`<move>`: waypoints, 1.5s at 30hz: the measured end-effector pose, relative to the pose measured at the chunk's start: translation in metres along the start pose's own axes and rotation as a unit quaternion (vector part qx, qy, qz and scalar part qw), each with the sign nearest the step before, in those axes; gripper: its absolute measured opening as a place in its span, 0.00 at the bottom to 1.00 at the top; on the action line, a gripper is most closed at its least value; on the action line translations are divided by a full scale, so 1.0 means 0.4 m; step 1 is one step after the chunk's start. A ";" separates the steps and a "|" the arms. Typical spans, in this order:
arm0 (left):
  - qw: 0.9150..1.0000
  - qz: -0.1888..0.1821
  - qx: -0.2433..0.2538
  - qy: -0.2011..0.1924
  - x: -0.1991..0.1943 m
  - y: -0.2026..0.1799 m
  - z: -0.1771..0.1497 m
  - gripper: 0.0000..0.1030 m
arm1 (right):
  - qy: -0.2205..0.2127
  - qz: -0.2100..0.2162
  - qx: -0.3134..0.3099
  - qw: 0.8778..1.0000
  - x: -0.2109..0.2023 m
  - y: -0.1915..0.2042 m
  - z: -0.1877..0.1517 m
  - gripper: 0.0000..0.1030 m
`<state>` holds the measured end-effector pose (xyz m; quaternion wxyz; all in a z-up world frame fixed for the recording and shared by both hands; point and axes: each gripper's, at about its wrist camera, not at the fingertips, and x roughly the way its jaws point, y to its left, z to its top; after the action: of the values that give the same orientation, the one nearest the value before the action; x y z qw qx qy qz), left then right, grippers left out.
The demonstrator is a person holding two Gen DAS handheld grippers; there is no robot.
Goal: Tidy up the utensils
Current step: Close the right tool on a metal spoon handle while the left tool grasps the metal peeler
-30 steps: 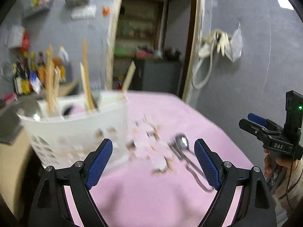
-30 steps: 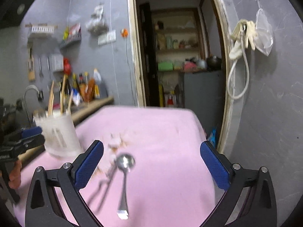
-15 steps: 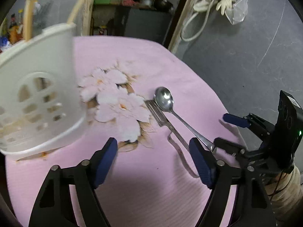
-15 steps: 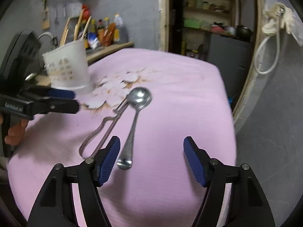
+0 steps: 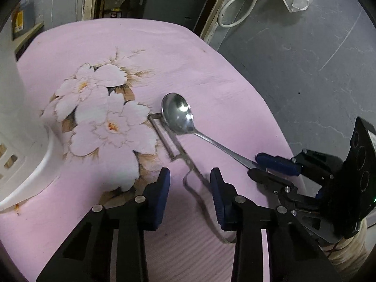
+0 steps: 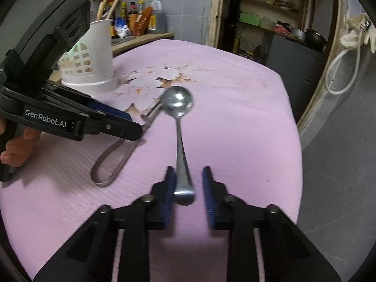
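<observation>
Both tongs are closing. The right tongs (image 6: 186,183) straddle the end of the spoon (image 6: 179,122) handle, pads not yet pressing it. The left tongs (image 5: 189,183) straddle the peeler (image 5: 175,149) handle, also loose. Both utensils lie on the pink tabletop (image 5: 199,58), right of the white utensil holder (image 6: 94,63).

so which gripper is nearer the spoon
Right. The right gripper is closing around the spoon handle's end; the left gripper straddles the peeler beside it.
</observation>
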<state>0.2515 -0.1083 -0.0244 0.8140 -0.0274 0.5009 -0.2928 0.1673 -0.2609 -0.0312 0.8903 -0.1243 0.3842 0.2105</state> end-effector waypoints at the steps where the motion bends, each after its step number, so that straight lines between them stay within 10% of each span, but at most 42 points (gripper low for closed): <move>1: 1.000 -0.004 -0.007 0.002 0.000 0.000 -0.003 0.29 | -0.001 0.004 0.006 1.000 -0.002 -0.008 -0.002 0.15; 10: 0.999 0.052 0.003 0.006 0.024 -0.024 0.021 0.15 | -0.002 -0.026 0.008 1.000 -0.014 -0.007 -0.009 0.14; 31: 0.998 0.047 0.052 0.009 -0.116 0.051 -0.110 0.16 | -0.005 -0.006 0.018 1.000 0.002 -0.027 0.012 0.29; 45: 0.988 0.137 0.057 0.044 -0.062 0.029 -0.052 0.38 | 0.017 0.056 -0.035 0.998 0.122 -0.031 0.144 0.39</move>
<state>0.2313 -0.0808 -0.0189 0.8238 0.1012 0.5177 -0.2076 0.2396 -0.2360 -0.0275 0.8657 -0.1366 0.3978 0.2714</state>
